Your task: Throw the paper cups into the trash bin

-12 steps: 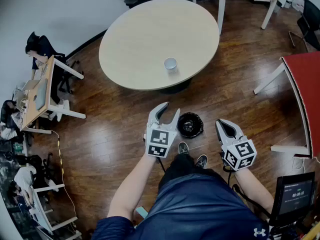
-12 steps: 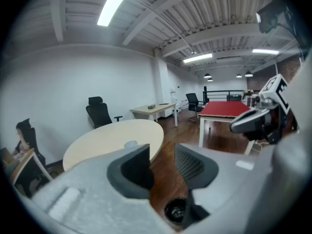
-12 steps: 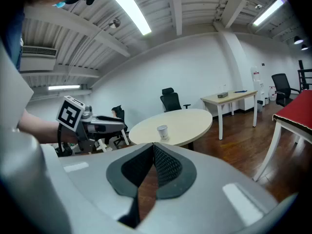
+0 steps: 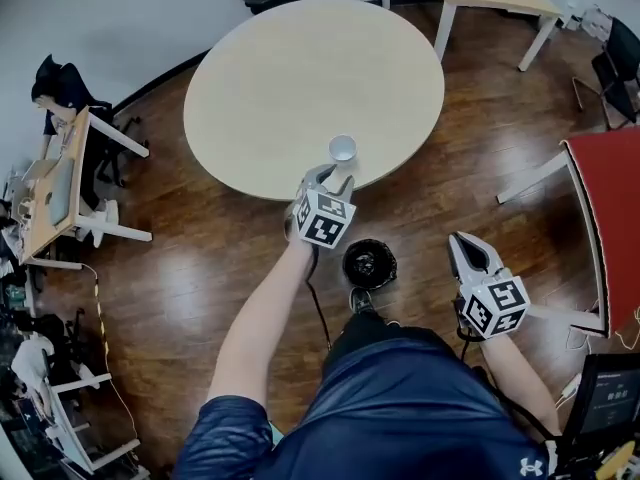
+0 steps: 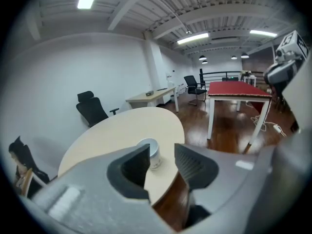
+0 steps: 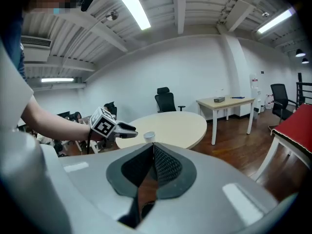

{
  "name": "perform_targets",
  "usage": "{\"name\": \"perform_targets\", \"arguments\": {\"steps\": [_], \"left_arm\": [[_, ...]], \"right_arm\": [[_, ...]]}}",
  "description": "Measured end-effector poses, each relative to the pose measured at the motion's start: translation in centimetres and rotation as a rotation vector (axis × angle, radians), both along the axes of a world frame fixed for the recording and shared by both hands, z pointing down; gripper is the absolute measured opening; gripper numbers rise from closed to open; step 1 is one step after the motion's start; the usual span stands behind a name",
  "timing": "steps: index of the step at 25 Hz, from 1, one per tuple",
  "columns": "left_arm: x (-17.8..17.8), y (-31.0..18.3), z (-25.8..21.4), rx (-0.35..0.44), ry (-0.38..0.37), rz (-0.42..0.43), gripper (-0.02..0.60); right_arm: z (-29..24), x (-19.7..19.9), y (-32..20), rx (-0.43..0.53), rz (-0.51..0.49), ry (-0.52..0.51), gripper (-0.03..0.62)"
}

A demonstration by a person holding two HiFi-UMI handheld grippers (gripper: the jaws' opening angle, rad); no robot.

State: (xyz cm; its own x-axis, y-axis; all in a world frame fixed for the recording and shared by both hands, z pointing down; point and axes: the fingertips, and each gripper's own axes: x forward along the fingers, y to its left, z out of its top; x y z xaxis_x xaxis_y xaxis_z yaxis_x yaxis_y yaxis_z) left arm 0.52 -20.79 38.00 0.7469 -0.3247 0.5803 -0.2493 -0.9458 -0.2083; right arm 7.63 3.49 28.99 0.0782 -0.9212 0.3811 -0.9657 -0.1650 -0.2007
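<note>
The left gripper is released, its jaws spread wide and nothing between them, poised at the near edge of the round tabletop with the paper cup just beyond its tips. In the left gripper view the cup sits a little toward one jaw rather than centred in the gap. A good grasp probably means nudging sideways to centre it, easing forward until the pads flank the wall, then closing gently, since thin paper is likely to buckle. The cup is small, white and upright, mouth up, alone near the tabletop's edge. The right gripper is clenched on nothing, low at the person's side. The black trash bin waits on the floor between both.
</note>
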Motion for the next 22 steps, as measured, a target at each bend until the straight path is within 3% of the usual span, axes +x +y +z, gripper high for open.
{"name": "perform_targets", "arguments": {"steps": [7,12,17,22], "left_arm": [[3.2,-2.2,3.3,0.035,-0.18,0.105,0.158],[3.6,-2.3,4.4,0.066,-0.284,0.112,0.156],[3.5,-1.8,5.8,0.151,-0.498,0.202,0.107],[3.0,-2.7,7.8,0.118,-0.667,0.2,0.106]], "right_arm": [[0.4,1.7,-3.5,-0.01,-0.021,-0.022,0.011],[2.3,2.6,-5.2,-0.012,-0.096,-0.087,0.011],[3.4,4.3,-6.0,-0.011,-0.182,-0.139,0.011],[3.9,7.6,-6.2,-0.007,-0.197,-0.177,0.011]]}}
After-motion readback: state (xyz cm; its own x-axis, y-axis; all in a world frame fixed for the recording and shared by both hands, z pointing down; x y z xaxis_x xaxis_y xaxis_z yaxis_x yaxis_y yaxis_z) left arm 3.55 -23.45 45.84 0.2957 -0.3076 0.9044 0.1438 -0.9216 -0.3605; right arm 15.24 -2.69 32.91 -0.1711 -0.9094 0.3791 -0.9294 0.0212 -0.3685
